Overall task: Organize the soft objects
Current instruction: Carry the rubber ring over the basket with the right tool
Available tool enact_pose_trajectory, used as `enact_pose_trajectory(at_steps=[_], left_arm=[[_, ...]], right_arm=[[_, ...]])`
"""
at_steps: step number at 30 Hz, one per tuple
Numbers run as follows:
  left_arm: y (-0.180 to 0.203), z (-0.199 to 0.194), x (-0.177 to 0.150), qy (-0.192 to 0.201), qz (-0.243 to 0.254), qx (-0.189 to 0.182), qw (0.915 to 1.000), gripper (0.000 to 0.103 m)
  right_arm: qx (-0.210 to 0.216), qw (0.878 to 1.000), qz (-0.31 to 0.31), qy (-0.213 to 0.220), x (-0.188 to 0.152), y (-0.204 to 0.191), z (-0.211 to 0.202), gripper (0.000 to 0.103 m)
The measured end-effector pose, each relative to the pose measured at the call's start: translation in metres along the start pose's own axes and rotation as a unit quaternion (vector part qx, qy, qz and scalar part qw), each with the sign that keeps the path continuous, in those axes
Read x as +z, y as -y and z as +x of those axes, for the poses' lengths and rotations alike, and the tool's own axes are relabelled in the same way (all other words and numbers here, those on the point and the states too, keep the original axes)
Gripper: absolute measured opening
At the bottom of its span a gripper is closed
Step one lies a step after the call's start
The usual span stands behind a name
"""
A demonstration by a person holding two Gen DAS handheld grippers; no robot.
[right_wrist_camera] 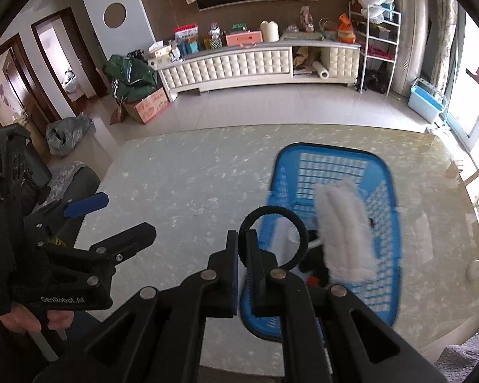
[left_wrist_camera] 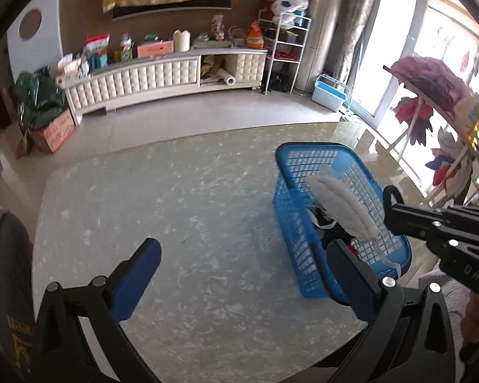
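- The right tool has its jaws pressed almost together; a thin black ring-shaped strap loops up from between the fingertips, pinched there.
- From that strap a fluffy white soft piece hangs over the open blue basket, at about 2 o'clock from the right tool's tips.
- The left tool stands wide open with nothing between its blue pads.
- In the left wrist view the blue basket sits at 2 o'clock from the left tool, with the white piece across its opening.
- Inside the basket, under the white piece, lie dark, white and red soft things; they are too hidden to tell apart.
- The basket rests on the pale marbled worktop, toward its right side.
- Beyond the worktop, at 12 o'clock, a long white quilted cabinet stands against the wall, with boxes and bags on top.
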State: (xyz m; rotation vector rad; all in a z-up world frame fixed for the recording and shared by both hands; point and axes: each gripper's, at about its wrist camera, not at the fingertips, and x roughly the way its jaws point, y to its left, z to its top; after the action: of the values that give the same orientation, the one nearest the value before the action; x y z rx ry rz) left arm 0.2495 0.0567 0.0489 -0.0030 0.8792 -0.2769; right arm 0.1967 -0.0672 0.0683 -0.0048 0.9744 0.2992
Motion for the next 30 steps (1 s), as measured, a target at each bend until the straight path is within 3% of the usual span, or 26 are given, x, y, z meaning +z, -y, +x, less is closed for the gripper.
enact_pose_trajectory(at_steps=[11,21,30], left_arm=[[0.052,0.016,0.001,-0.009,0.051,-0.011,0.9986,0.103],[0.071,0.047,-0.006,-0.041,0.076,-0.003,0.9963,0.103],[0.077,0.085,0.001,-0.065,0.08,-0.017,0.9945,0.103]], right_arm=[[-0.007,1.0,0.005,0.006,-0.013,0.036,-0.011,0.004],[-0.001,1.0,0.005,-0.015,-0.022,0.062,0.004,0.005],[0.004,0.999,0.017,-0.044,-0.021,0.077,0.035,0.005]])
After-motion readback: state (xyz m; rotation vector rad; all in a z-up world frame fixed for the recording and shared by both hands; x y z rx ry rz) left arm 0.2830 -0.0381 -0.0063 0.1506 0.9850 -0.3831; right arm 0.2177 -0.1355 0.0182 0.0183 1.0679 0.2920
